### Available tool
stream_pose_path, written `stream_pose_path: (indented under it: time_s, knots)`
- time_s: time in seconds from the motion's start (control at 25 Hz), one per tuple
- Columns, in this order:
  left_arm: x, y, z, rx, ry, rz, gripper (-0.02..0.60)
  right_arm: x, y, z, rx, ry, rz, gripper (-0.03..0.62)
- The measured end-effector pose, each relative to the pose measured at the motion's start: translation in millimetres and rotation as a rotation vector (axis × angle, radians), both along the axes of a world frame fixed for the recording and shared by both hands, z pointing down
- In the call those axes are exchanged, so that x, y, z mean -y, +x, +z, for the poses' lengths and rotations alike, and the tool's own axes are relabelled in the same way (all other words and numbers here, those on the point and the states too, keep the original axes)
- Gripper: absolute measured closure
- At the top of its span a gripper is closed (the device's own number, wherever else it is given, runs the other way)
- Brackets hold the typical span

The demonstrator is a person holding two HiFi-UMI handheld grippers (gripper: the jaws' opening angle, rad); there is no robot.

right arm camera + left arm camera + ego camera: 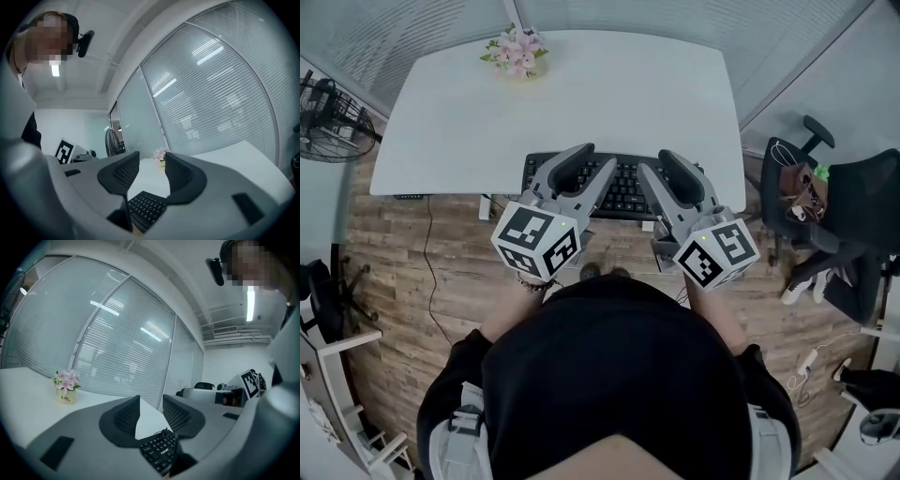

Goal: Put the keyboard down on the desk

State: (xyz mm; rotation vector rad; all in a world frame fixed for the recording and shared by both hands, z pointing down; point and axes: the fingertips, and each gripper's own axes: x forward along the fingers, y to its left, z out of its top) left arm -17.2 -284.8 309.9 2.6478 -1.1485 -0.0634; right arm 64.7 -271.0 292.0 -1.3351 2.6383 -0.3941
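A black keyboard [626, 192] lies flat along the near edge of the white desk [581, 94]. Both grippers hover just above it and point level toward the far side. My left gripper [592, 159] is over the keyboard's left half, my right gripper [661, 161] over its right half. In the left gripper view the jaws [151, 404] stand partly apart, with only white desk showing between the tips and the keyboard [159, 451] below them. The right gripper view shows the same: the gripper [153, 161] is partly open and empty, and the keyboard [146, 208] lies underneath.
A small pot of pink flowers [517, 52] stands at the desk's far edge. A floor fan [333, 117] is at the left. A black office chair [844, 216] with things on it is at the right. Cables run over the wooden floor under the desk.
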Motion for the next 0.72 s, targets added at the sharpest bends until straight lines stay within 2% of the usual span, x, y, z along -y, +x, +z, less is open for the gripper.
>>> stream_pose_path:
  time_s: [0.44,0.72]
  knots:
    - [-5.3,-4.2,-3.6,-0.005,0.019,-0.018,0.511,-2.4,-2.9,-3.4,-0.011,0.029,0.002,0.498]
    - [-5.9,-1.8,-3.6,-0.031,0.006,-0.011,0.541,-4.4,-2.4,-4.1,-0.004,0.028,0.005,0.550]
